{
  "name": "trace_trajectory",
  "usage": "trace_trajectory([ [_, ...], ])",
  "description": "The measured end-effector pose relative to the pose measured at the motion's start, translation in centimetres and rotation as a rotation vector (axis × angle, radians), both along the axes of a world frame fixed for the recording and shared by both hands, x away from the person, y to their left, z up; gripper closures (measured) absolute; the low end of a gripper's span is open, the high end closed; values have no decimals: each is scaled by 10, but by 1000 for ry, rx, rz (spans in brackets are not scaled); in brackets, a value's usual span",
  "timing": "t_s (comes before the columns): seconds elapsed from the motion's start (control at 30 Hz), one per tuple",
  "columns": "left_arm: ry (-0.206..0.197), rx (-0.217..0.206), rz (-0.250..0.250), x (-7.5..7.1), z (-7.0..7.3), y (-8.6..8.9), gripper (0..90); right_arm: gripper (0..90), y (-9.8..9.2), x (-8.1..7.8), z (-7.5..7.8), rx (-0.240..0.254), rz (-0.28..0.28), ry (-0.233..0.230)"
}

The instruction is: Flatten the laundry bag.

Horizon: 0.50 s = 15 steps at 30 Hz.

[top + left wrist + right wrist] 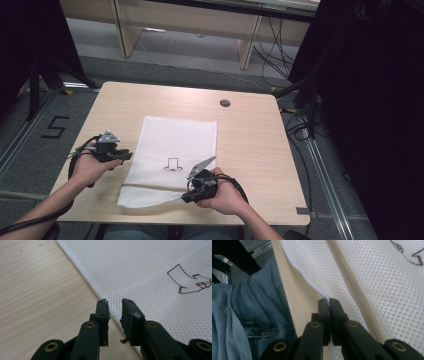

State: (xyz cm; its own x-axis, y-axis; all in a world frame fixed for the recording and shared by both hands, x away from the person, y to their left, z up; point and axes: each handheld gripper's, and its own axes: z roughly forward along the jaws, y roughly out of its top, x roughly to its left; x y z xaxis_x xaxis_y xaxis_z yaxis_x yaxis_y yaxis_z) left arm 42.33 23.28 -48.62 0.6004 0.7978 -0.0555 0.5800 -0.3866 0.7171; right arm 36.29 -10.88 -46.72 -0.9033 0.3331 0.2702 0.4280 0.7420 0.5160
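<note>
A white mesh bag (175,135) lies flat on the wooden table (250,150), with a small hat drawing (173,165) near its middle. My left gripper (127,156) is at the bag's left edge. In the left gripper view its jaws stand a little apart, so the left gripper (115,302) is open, and the bag's (150,270) edge runs under the gap without being pinched. My right gripper (186,197) is at the near edge. There the right gripper (328,300) is shut on the bag's (374,277) hem, beside its zipper (352,285), with that corner lifted.
A round cable grommet (225,103) sits near the table's far edge. The person's jeans (262,310) lie just below the near table edge. Cables (300,130) trail on the floor at the right, and pale wooden furniture (200,25) stands behind.
</note>
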Motion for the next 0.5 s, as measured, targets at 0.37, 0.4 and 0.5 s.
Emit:
trace_trajectory([
  [0.37,-32,3,-43,-3,0,-8,671,746,-2,-1,4,20,-57,35],
  [0.4,-34,2,-50,-3,0,-9,666,717,-3,0,5,32,-63,36],
  [0.5,-35,-9,-43,-4,0,-10,654,668,-12,6,14,80,-123,-6],
])
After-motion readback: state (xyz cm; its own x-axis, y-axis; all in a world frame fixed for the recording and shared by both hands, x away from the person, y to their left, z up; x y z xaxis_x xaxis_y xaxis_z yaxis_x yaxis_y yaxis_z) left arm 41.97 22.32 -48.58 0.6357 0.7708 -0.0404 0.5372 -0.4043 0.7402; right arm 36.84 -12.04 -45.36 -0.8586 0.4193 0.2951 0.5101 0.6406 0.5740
